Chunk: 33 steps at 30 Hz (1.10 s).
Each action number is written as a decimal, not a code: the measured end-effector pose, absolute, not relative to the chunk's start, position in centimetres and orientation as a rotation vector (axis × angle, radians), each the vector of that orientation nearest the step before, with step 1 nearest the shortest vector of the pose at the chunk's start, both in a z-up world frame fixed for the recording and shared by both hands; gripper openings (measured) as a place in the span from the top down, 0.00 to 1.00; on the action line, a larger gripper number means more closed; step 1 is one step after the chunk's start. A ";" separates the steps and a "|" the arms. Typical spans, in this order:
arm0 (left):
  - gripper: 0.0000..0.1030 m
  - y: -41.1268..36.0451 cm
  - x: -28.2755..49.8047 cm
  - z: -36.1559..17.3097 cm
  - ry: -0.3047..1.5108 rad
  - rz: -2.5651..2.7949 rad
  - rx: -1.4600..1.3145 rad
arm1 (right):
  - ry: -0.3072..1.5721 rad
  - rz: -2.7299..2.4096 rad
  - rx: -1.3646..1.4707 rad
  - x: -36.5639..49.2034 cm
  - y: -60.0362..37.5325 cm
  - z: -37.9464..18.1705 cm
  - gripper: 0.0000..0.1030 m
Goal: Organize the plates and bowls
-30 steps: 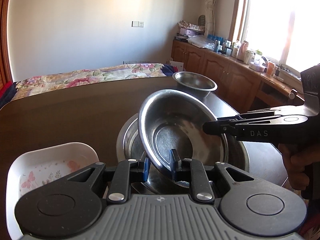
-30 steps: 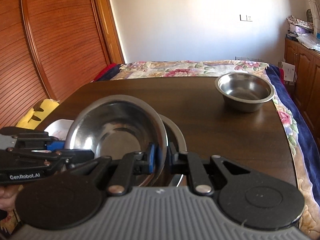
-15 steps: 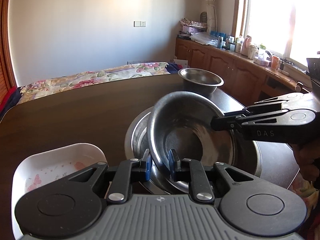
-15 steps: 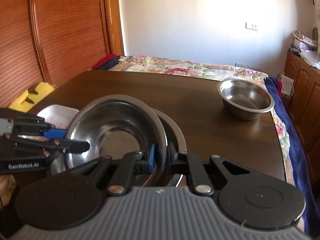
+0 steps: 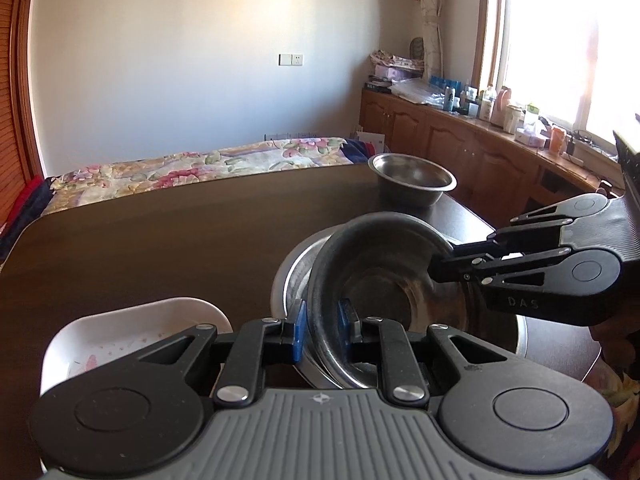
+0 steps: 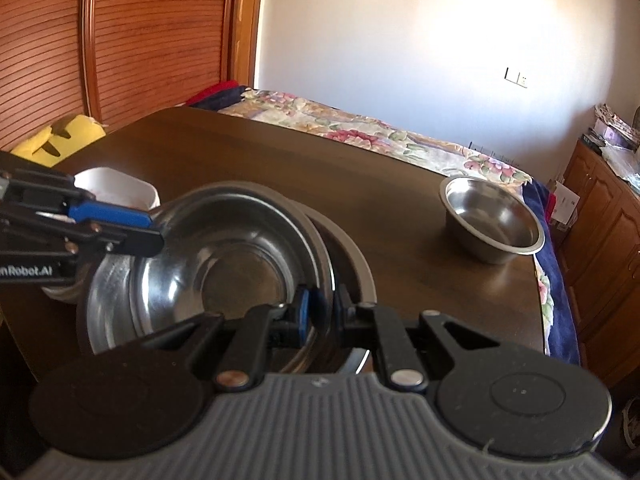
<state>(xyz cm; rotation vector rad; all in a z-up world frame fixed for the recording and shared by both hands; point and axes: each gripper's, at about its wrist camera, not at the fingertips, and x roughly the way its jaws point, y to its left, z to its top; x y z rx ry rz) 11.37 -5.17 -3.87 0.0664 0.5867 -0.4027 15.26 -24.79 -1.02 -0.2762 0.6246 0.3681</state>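
Observation:
A steel bowl (image 5: 384, 280) (image 6: 224, 264) hangs tilted inside a wider steel basin (image 5: 290, 276) (image 6: 358, 264) on the dark wooden table (image 5: 160, 248). My left gripper (image 5: 322, 330) (image 6: 156, 232) is shut on the bowl's near-left rim. On the opposite rim my right gripper (image 6: 320, 312) (image 5: 436, 268) is shut too. A smaller steel bowl (image 5: 412, 184) (image 6: 492, 228) stands alone at the table's far right corner. A white dish (image 5: 132, 332) (image 6: 116, 188) with a floral print sits just left of the basin.
The table's right edge (image 6: 536, 280) runs close past the small bowl. Beyond the far edge lies a bed with a floral cover (image 5: 200, 164). Wooden cabinets (image 5: 460, 148) with bottles line the window wall. A hand (image 5: 616, 344) holds the right gripper.
The held bowl has sunk lower into the basin and lies flatter than before. The right gripper has rolled, so its view now tilts; both grips have stayed on the rim.

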 end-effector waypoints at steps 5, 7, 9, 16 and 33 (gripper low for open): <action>0.80 -4.9 11.0 -3.4 0.566 -0.385 0.068 | 0.629 0.359 -0.324 15.4 -24.4 -0.9 0.86; 0.80 -4.7 11.1 -3.4 0.566 -0.384 0.068 | 0.635 0.359 -0.331 15.5 -24.3 -0.8 0.86; 0.80 -4.7 11.1 -3.4 0.565 -0.384 0.066 | 0.639 0.359 -0.336 15.6 -24.2 -0.7 0.86; 0.80 -4.9 11.0 -3.3 0.560 -0.384 0.067 | 0.636 0.361 -0.317 15.6 -24.5 -0.6 0.86; 0.80 -4.9 10.9 -3.3 0.555 -0.383 0.067 | 0.577 0.363 -0.244 15.1 -25.2 0.4 0.86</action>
